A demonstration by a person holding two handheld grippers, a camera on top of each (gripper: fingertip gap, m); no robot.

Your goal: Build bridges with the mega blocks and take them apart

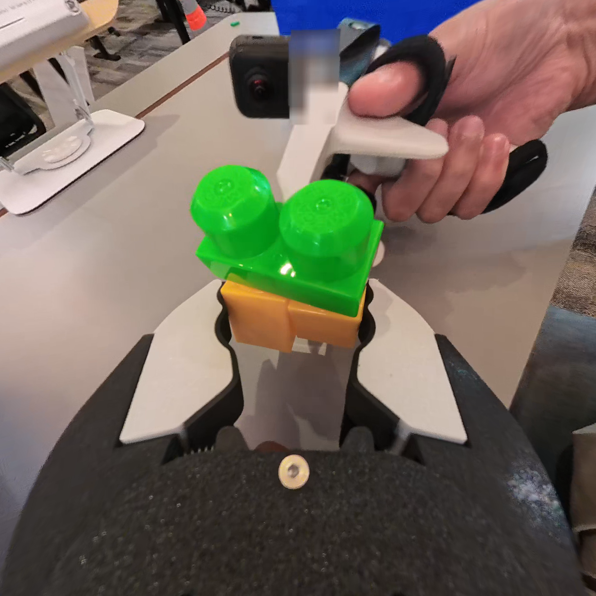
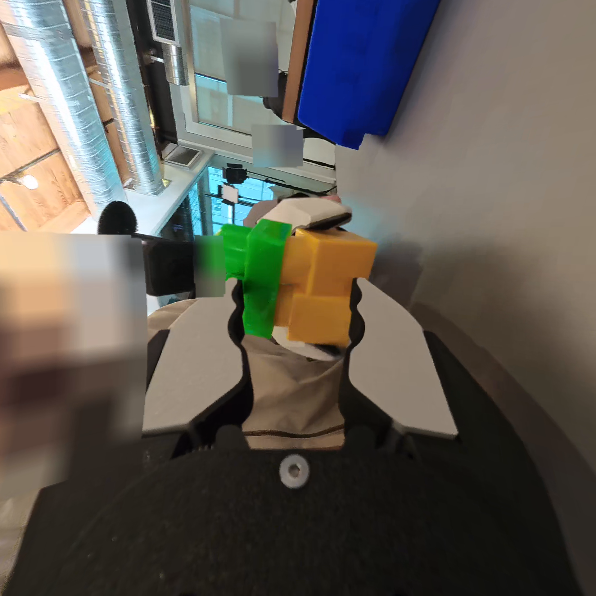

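Observation:
My left gripper (image 1: 292, 309) is shut on two yellow blocks (image 1: 258, 317) that sit side by side, held above the grey table. A green two-stud block (image 1: 290, 232) sits on them, a little tilted, with its left end lifted. The right gripper's white body (image 1: 306, 145), held by a hand (image 1: 483, 96), comes in from behind the green block. In the right wrist view my right gripper (image 2: 295, 306) closes across the stack. One jaw is against the green block (image 2: 261, 280), the other against the yellow blocks (image 2: 322, 290). The left gripper's fingers (image 2: 309, 211) clamp the yellow from the sides.
The grey table (image 1: 96, 290) extends to the left. A white stand on a flat base plate (image 1: 64, 151) stands at the back left. A blue bin (image 2: 354, 64) is at the far side. The table's edge and the carpet (image 1: 577, 258) are on the right. My two grippers' fingertips are within a few centimetres of each other.

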